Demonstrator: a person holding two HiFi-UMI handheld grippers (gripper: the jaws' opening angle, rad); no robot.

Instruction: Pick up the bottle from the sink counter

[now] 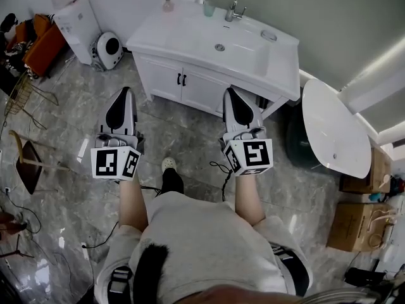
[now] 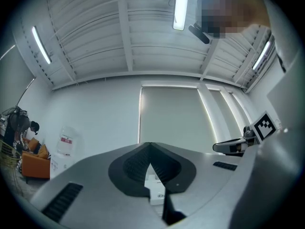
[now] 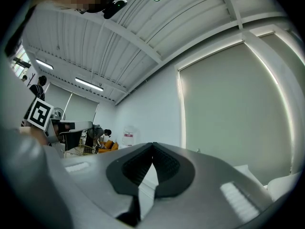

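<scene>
Pinkish bottle (image 1: 168, 5) on smooth, glossy white counter (image 1: 180, 35)

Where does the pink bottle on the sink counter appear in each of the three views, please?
Head view: bottle near the top, on the sink counter's back left corner.
Left gripper view: not in it.
Right gripper view: not in it.
Shared landmark: water dispenser with a red label: upper left in head view, low left in left gripper view, left of centre in right gripper view.
</scene>
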